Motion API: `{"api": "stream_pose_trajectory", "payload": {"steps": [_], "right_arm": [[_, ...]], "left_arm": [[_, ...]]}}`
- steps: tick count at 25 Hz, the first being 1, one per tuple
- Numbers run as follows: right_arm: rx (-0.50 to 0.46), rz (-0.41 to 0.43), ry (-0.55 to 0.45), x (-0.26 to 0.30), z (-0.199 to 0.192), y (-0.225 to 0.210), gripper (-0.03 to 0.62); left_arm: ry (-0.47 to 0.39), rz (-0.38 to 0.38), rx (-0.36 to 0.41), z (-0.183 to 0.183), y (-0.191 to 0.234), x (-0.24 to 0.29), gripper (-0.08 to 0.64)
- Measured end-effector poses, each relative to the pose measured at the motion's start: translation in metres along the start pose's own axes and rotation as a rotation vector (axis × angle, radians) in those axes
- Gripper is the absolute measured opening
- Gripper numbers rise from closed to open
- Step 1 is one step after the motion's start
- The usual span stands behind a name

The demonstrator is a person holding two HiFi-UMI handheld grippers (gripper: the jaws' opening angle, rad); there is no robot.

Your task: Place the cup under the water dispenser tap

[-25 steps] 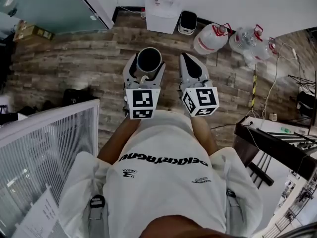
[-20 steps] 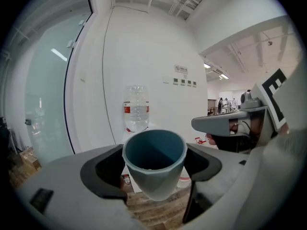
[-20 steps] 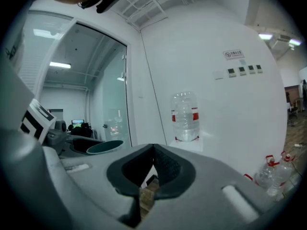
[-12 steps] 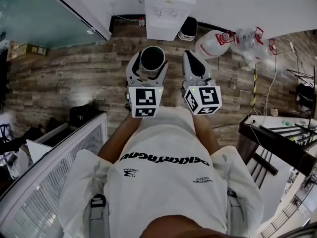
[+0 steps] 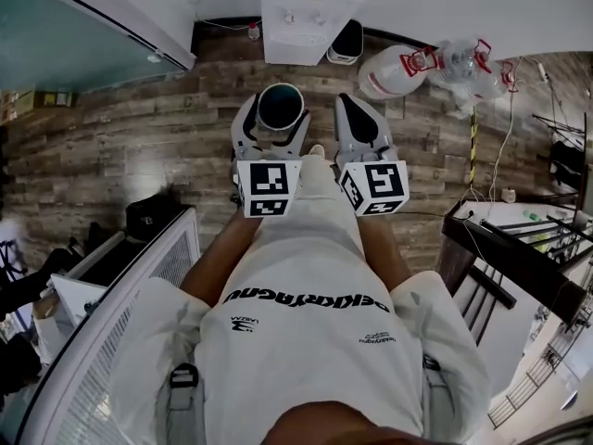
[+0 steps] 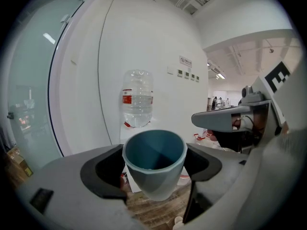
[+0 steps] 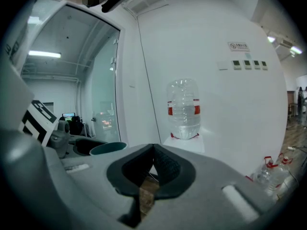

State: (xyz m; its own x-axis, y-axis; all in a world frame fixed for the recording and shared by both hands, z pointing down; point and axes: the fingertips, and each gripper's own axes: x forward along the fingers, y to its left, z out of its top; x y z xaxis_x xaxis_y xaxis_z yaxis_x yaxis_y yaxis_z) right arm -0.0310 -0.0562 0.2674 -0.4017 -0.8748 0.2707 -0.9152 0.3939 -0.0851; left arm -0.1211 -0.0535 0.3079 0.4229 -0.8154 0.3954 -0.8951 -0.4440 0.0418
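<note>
The left tongs [image 5: 278, 119] pinch an upright blue cup [image 6: 154, 153] by its sides. The right tongs [image 7: 151, 169], just beside, are pressed together on nothing. The water dispenser [image 5: 298, 15] stands ahead of both, apart from the cup.

Between the jaws of the left gripper [image 5: 273, 117], the cup [image 6: 154, 162], upright, with the right gripper [image 5: 355, 111] just beside it on the right. Ahead, against the wall, the water dispenser [image 5: 298, 17] with a bottle [image 6: 137, 99] on top. On the floor just right of it, a bin [image 5: 347, 43], then large bottles [image 5: 394, 70] further right.
</note>
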Motion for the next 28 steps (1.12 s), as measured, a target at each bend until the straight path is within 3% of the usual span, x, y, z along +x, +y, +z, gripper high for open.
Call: {"api": "stream_pose_trajectory", "payload": {"steps": [11, 28], "right_arm": [[0.064, -0.02, 0.046, 0.039, -0.033, -0.07, 0.0], [0.119, -0.029, 0.132, 0.114, -0.122, -0.123, 0.0]], "left_arm": [[0.054, 0.046, 0.018, -0.014, 0.001, 0.072, 0.368], [0.098, 0.082, -0.032, -0.062, 0.019, 0.189, 0.368]]}}
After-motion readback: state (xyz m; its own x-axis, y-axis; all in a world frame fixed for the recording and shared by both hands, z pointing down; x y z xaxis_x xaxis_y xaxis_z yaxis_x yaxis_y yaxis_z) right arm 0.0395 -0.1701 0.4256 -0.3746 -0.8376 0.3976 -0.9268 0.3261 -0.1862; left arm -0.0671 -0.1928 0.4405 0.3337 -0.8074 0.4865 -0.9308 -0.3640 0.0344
